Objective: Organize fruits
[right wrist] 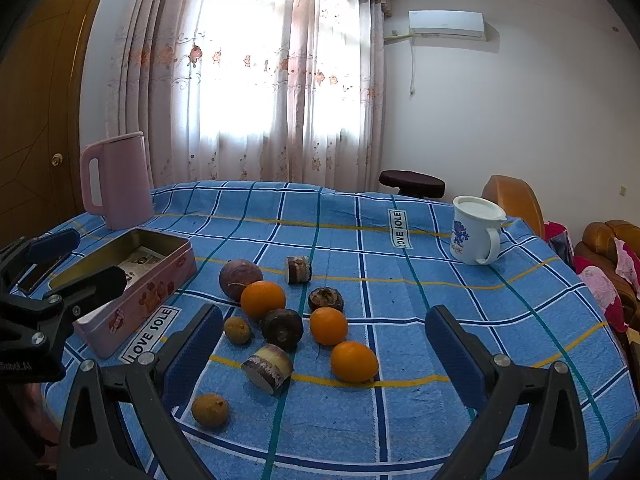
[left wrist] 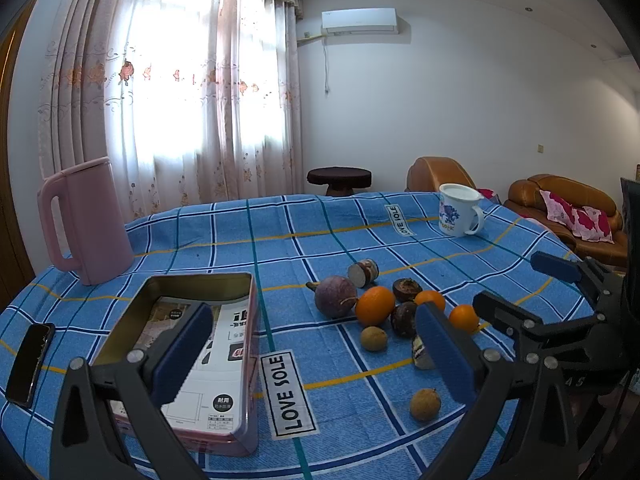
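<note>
With both sets of jaws spread wide and empty, we hold our left gripper (left wrist: 312, 352) over the open pink tin (left wrist: 224, 364) and our right gripper (right wrist: 324, 356) before the loose fruits (right wrist: 296, 320), clustered mid-tabletop (right wrist: 500, 312) away from any edge, with bare cloth around them for approach.

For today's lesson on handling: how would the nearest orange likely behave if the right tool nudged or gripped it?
The orange looks round with nothing beside it on the flat cloth, so a nudge would probably roll it. Its skin looks smooth and glossy, so it may slip between the pads. The right tool stands open wide enough to fit around it.
</note>
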Motion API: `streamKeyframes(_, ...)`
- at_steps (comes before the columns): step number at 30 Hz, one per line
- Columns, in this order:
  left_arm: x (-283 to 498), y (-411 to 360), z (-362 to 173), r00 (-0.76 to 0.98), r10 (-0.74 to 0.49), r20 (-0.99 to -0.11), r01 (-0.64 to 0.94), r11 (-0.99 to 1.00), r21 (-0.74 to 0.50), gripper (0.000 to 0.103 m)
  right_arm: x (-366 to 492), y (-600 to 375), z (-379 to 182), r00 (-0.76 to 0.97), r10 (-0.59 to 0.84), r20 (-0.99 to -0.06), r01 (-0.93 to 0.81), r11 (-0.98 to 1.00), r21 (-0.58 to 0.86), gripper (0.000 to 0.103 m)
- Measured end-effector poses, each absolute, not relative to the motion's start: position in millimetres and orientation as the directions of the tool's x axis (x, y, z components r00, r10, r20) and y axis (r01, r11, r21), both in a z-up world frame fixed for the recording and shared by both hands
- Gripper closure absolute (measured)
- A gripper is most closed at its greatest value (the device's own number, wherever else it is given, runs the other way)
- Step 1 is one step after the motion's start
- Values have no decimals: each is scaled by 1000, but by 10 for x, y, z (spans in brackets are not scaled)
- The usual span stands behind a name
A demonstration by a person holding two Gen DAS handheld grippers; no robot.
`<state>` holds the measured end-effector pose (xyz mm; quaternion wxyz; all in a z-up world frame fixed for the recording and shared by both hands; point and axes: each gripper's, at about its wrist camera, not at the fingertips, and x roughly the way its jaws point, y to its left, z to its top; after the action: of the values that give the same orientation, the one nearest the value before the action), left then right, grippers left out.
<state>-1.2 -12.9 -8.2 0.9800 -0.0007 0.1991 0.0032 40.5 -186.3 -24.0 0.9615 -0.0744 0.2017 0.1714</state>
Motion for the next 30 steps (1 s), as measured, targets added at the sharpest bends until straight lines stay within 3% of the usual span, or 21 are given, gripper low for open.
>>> streamKeyframes(30, 12, -160, -170, 913, 5, -407, -4, 1000, 3, 0, 439, -1926, -315, 853, 297, -430, -354, 933, -58, 1)
